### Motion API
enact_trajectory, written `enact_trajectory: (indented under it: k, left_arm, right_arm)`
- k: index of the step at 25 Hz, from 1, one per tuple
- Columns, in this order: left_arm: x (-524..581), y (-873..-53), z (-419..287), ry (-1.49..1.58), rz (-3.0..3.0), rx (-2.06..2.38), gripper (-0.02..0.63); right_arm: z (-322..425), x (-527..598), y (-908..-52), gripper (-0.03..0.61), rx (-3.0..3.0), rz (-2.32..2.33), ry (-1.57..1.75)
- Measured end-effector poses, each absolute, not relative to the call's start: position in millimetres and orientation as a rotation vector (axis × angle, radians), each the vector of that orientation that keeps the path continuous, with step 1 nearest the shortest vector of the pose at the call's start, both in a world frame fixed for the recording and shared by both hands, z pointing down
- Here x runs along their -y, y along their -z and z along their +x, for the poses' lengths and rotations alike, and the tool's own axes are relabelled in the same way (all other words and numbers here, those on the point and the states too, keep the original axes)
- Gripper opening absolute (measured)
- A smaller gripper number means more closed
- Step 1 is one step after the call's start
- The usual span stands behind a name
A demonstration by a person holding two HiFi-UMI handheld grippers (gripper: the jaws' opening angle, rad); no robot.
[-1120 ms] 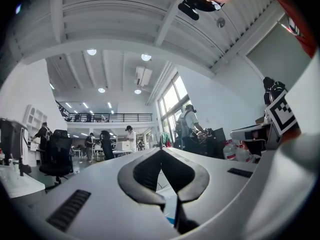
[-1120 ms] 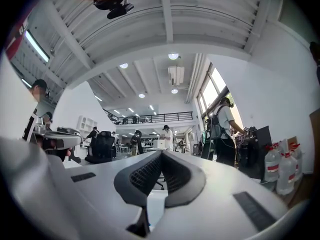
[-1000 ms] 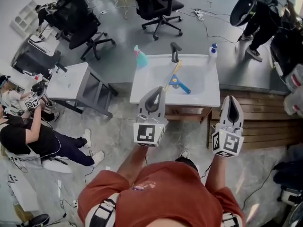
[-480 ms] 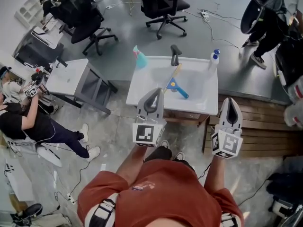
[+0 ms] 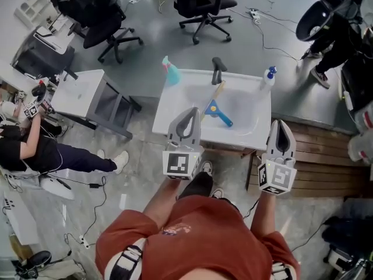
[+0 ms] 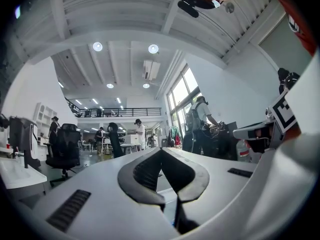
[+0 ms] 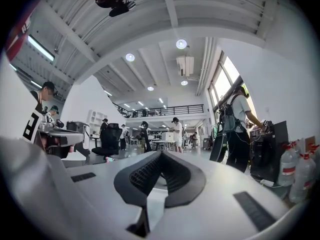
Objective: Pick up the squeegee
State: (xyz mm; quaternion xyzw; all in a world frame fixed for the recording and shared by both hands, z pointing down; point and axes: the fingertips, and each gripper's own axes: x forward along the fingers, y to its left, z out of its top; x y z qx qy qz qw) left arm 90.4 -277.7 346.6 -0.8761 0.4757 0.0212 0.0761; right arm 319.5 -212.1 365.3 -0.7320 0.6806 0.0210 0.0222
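Observation:
The squeegee (image 5: 216, 110), with a blue head and a pale wooden handle, lies slantwise in the basin of the white sink (image 5: 175, 116). My left gripper (image 5: 189, 112) hovers over the sink's near left edge, just short of the squeegee's handle, shut with nothing held. My right gripper (image 5: 282, 123) is shut and empty too, off the sink's near right corner above the wooden boards. In the left gripper view the left gripper's (image 6: 161, 152) tips meet; in the right gripper view the right gripper's (image 7: 160, 154) tips meet as well. Both point level across the room.
On the sink's back rim stand a teal spray bottle (image 5: 171, 72), a dark faucet (image 5: 217, 67) and a white spray bottle (image 5: 267, 76). A wooden platform (image 5: 317, 159) lies to the right, a second sink on a grey stand (image 5: 87, 95) to the left. Office chairs (image 5: 201, 4) and a seated person (image 5: 35, 150) are around.
The wearer has stepped toward the sink, and both grippers have come closer to its near edge. Their jaws stayed shut. The squeegee has not moved.

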Motion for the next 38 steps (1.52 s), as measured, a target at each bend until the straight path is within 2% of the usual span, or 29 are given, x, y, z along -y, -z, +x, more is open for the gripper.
enact_trajectory:
  k: [22, 31, 38]
  left_arm:
    - [387.3, -440.1, 41.3, 0.029, -2.687, -1.551, 0.018]
    - [420.5, -483.2, 21.5, 0.076, -2.759, -1.579, 0.018]
    - [443.0, -516.5, 14.5, 0.119, -2.816, -1.567, 0.018]
  right_arm:
    - [235.1, 361.3, -479.5, 0.009, -2.566, -2.18, 0.112]
    - [198.9, 402.2, -540.2, 0.048, -2.796, -2.132, 0.249]
    - [176.5, 426.3, -593.8, 0.105, -2.966, -2.052, 0.425]
